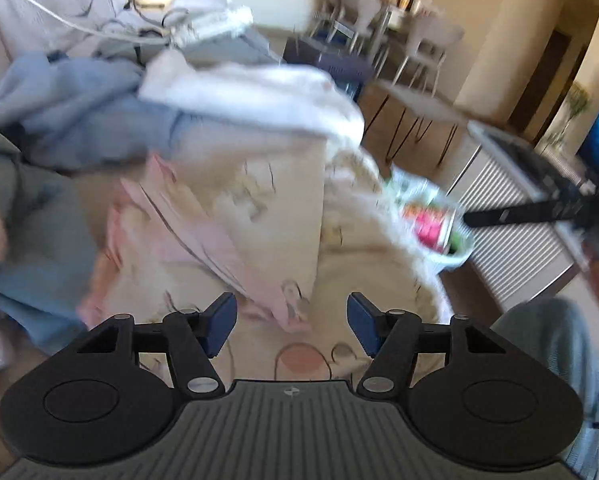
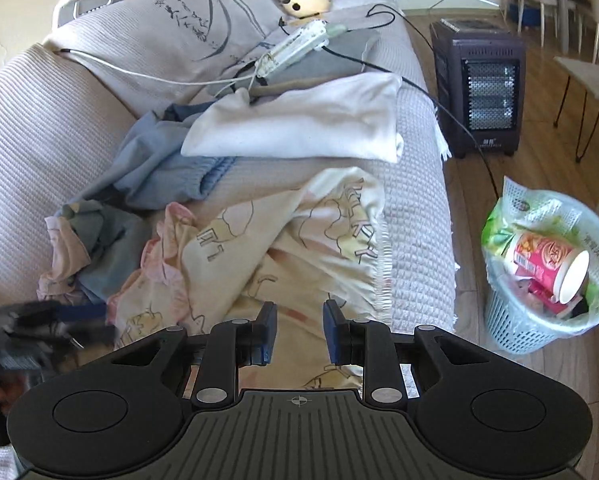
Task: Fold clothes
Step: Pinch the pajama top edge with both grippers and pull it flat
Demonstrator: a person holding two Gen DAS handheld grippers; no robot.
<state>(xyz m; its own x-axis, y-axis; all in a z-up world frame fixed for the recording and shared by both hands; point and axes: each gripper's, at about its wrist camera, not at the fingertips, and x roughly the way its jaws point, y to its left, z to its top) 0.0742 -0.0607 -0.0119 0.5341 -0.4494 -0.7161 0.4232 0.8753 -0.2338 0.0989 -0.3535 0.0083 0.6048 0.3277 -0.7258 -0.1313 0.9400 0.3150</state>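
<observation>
Roughly, largest first:

Sofa (image 2: 15,152): wide and soft, covered in a pale ribbed throw; every garment lies on its seat.

Cream cloth (image 2: 299,232): thin fabric printed with outlined cartoon shapes, fringed along one edge, spread out and creased on the seat nearest both cameras. It looks unfolded.

White cloth (image 2: 299,124): smooth and flat, roughly rectangular, lying farther along the seat. It seems the only piece already folded.

Blue cloth (image 2: 159,160): soft, rumpled heap with a ribbed band, partly under the white cloth. Not yet folded.

Pink cloth (image 2: 159,256): light, frilly and bunched against the cream cloth. Unfolded.

Bin (image 2: 539,320): pale plastic mesh, lined with a bag and full of rubbish, standing on the wood floor beside the sofa.

Left hand-held gripper (image 1: 291,328): jaws wide apart with nothing between them, above the cream cloth.

Right hand-held gripper (image 2: 299,334): jaws partly apart and empty, over the cream cloth's near end.

Progress: early, by my judgement; one piece folded, several left, the cream cloth likely next.
</observation>
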